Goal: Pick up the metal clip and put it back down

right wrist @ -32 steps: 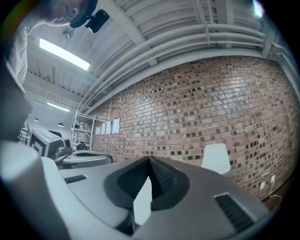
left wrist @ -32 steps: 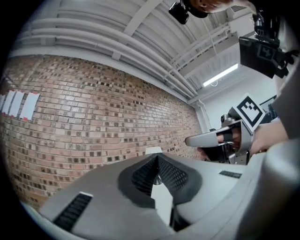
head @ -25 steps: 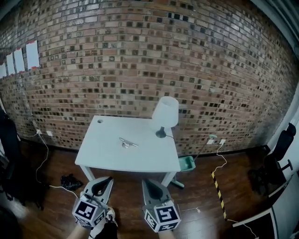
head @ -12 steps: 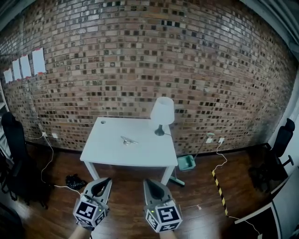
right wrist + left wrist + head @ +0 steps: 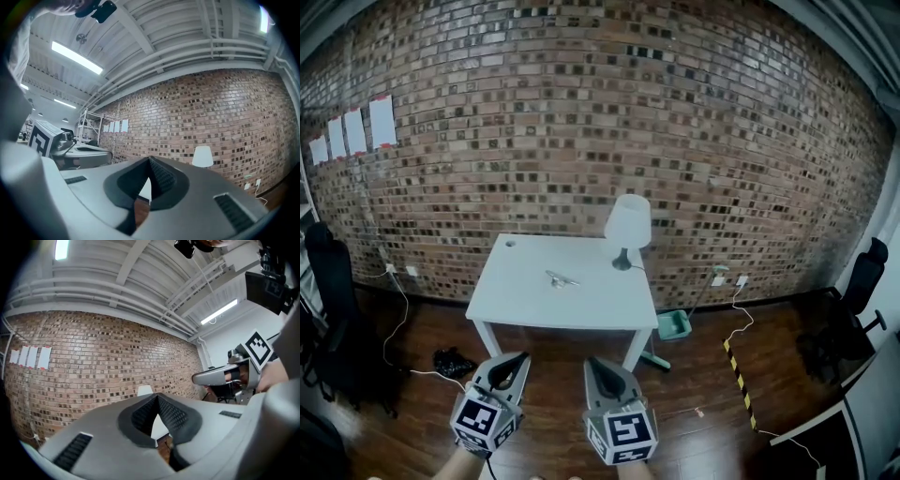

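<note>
Left gripper [image 5: 519, 359]: jaws together at the tips, nothing between them. Right gripper [image 5: 591, 364]: jaws likewise together, empty. Both are held low over the wooden floor [image 5: 694, 375], in front of the white table [image 5: 520, 305] and well apart from it. Metal clip [image 5: 561, 278] lies flat near the middle of the table top. White lamp [image 5: 628, 225] stands at the table's rear right corner, by the brick wall [image 5: 581, 122] behind the table

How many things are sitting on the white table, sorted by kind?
Metal clip: 1
Lamp: 1
Total on the table: 2
</note>
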The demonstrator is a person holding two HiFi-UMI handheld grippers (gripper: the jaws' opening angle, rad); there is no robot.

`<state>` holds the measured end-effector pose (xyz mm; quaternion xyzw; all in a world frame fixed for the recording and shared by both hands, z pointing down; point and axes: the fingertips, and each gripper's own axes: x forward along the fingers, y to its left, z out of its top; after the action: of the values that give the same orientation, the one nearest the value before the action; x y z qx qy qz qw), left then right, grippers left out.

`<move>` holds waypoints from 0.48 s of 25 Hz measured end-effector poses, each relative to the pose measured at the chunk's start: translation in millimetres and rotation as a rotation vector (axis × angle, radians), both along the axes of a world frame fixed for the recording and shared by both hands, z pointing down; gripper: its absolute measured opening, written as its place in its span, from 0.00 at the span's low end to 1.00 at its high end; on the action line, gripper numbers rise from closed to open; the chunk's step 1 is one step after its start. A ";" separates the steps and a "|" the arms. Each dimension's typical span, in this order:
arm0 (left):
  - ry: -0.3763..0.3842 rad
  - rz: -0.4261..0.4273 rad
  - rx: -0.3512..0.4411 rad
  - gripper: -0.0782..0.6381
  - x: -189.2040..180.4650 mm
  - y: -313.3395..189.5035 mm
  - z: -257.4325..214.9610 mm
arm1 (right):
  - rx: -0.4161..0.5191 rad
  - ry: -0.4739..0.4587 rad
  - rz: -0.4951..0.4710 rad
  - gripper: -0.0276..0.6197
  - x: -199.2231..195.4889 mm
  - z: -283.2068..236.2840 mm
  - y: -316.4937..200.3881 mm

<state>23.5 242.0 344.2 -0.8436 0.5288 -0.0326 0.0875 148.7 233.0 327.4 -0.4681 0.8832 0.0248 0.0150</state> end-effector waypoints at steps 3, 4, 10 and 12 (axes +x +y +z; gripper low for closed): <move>-0.001 0.009 0.004 0.12 0.4 2.8 1.4 | 0.016 -0.001 0.018 0.03 -0.2 -1.4 3.4; -0.001 0.013 0.003 0.12 0.1 3.4 1.6 | 0.016 0.000 0.019 0.03 -1.1 -2.2 4.3; -0.007 0.020 0.015 0.12 -4.5 7.5 -6.8 | 0.018 0.002 0.015 0.03 -8.3 -8.3 9.4; -0.010 0.024 0.016 0.12 -5.6 8.8 -7.5 | 0.024 0.004 0.016 0.03 -10.2 -9.2 10.3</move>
<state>17.9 250.8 336.6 -0.8489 0.5185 -0.0317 0.0972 138.5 243.3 318.2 -0.4749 0.8791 0.0364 0.0184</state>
